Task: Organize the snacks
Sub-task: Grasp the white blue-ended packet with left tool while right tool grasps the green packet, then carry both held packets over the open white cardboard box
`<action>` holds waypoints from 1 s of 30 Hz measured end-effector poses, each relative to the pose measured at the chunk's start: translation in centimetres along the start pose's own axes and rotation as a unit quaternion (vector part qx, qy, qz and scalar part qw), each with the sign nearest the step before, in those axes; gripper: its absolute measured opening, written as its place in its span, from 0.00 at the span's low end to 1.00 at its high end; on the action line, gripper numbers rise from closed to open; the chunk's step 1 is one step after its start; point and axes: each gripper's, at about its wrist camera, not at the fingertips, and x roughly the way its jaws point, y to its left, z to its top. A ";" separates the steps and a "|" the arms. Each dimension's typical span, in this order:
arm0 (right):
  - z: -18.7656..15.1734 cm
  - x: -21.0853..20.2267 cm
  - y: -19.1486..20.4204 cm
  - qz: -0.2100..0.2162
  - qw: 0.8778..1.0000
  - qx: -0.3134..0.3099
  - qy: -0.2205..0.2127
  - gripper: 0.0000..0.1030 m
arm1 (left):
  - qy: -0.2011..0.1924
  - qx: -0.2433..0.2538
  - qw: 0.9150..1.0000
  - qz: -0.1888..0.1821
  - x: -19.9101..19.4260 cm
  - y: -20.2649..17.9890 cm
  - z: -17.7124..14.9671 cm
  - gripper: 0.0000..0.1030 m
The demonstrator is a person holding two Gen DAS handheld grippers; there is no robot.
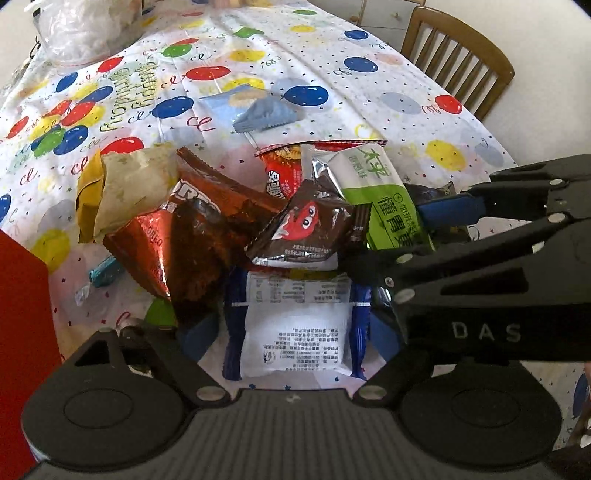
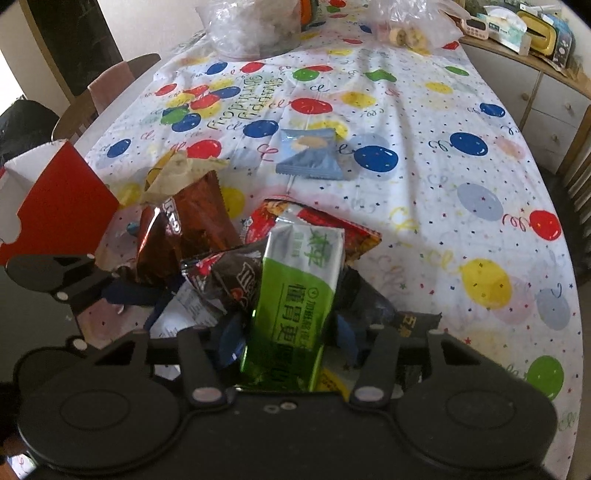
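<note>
Snacks lie piled on the balloon tablecloth [image 2: 424,122]. Right gripper [image 2: 286,343] squeezes the green packet [image 2: 295,295]. Left gripper [image 1: 291,332] gapes over the white packet [image 1: 295,332].

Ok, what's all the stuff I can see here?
tablecloth: one, white with balloons, under everything
green packet: one, green, top of pile
chocolate packet: one, brown, left of green packet
cookie bag: one, shiny brown, pile's left
white packet: one, white and blue, pile's front
red packet: one, red, pile's back
blue packet: one, pale blue, alone beyond pile
red box: one, red, left edge
clear bags: two, see-through, far end
left fingers: two, black, open around white packet
right fingers: two, black, beside green packet
</note>
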 end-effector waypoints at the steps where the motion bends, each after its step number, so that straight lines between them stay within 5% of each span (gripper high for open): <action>1: -0.1 0.0 0.1 -0.003 1.000 -0.002 -0.001 0.48 | -0.002 0.001 1.000 0.000 0.0 0.0 0.0 0.82; 12: -0.7 -0.8 -0.4 -0.006 1.000 0.007 -0.015 0.40 | -0.013 -0.019 1.000 0.002 -0.7 0.1 -0.3 0.57; 30: -2.9 -4.1 -1.9 0.022 0.998 0.055 -0.027 0.40 | -0.021 -0.105 0.994 0.015 -3.6 0.6 -2.6 0.56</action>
